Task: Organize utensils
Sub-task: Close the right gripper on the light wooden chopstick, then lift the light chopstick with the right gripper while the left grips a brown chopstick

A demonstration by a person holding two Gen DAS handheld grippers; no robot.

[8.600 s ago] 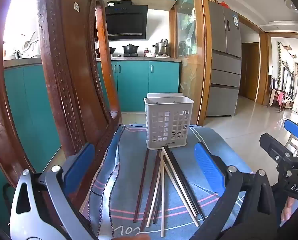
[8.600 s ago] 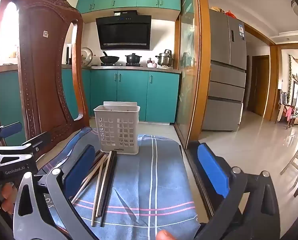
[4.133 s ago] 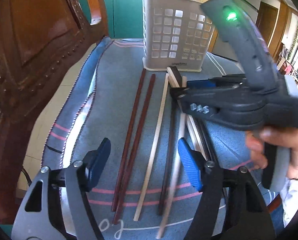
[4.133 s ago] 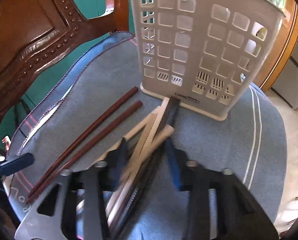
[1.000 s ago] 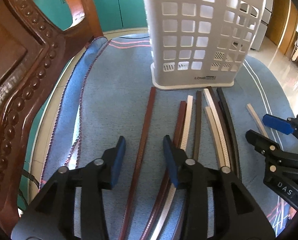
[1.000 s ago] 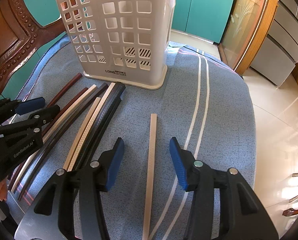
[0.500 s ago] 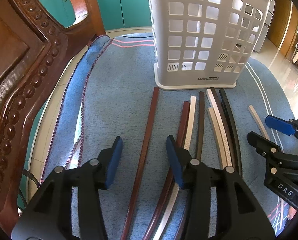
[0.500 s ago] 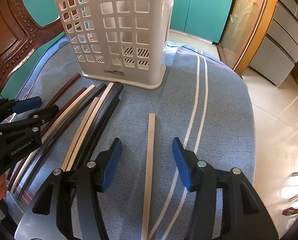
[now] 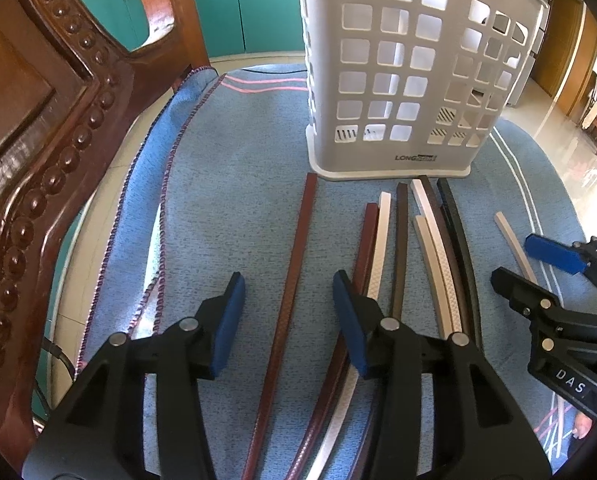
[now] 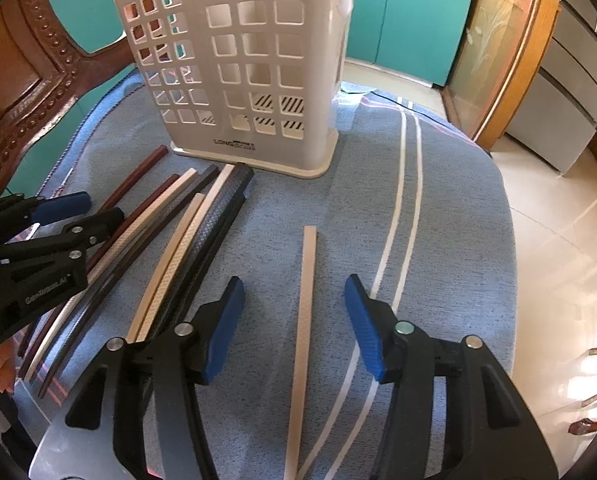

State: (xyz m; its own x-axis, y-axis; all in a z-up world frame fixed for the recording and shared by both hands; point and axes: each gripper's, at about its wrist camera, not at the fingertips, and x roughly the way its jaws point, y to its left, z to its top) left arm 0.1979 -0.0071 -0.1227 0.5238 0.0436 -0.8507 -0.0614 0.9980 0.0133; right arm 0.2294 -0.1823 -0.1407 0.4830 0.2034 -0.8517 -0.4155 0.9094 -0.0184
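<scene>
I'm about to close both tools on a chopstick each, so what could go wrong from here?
1. The left tool straddles a red-brown chopstick, but its right finger sits close to the neighbouring pile and might snag a second stick.
2. The pale chopstick under the right tool lies flat on the blue cloth; closing too high could miss it or pinch fabric.
3. The light basket could tip if bumped.

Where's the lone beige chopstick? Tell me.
The beige chopstick lies alone on the blue cloth, between the open right claw's fingers, right of the chopstick bundle and in front of the basket.
</scene>
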